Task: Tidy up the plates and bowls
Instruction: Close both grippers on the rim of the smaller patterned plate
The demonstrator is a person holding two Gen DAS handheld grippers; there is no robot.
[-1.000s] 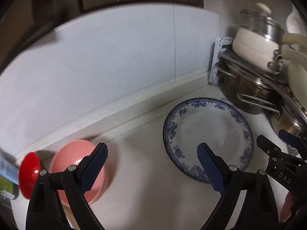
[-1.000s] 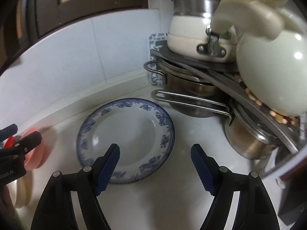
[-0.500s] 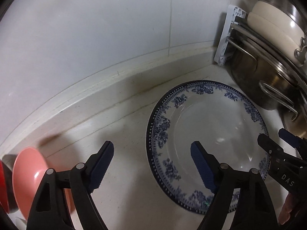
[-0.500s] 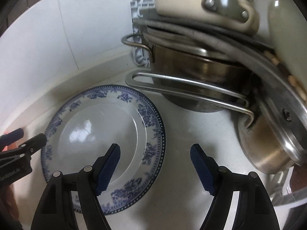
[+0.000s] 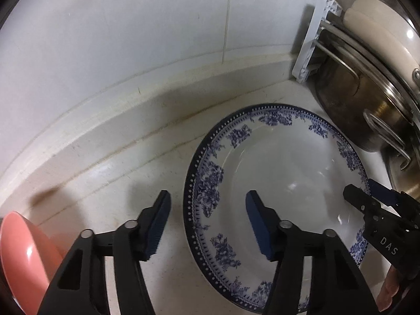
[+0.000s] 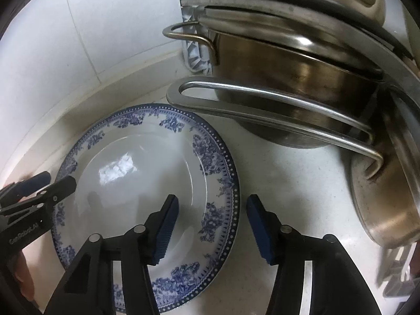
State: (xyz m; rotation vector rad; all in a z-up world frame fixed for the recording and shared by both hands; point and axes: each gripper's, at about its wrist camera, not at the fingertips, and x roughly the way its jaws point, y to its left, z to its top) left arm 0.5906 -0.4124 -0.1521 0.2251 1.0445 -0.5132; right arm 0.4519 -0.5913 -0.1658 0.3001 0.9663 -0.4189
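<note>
Both grippers have been brought lower and closer to the blue-and-white floral plate (image 5: 275, 183) than a second ago, so that it now fills much of each view, while the pink bowl (image 5: 23, 252) has slid to the left edge of the left wrist view. One plate is seen, lying flat on the pale countertop (image 5: 126, 173) near the tiled wall; one pink bowl is seen, well apart from it to the left. At least two steel pots (image 6: 296, 84) are stacked to the right of the plate, with one long looped steel handle (image 6: 262, 102) reaching out over the plate's far rim, and one white plastic rack (image 5: 312, 39) stands against the wall behind them. The left gripper (image 5: 207, 223) is held wide open, its jaws set on either side of the plate's left rim, nothing being gripped. The right gripper (image 6: 212, 225) is likewise spread wide, its jaws straddling the plate's right rim, one over the plate and one over the countertop; contact with the plate cannot be judged. Each gripper's tip is seen in the other's view over the plate.
</note>
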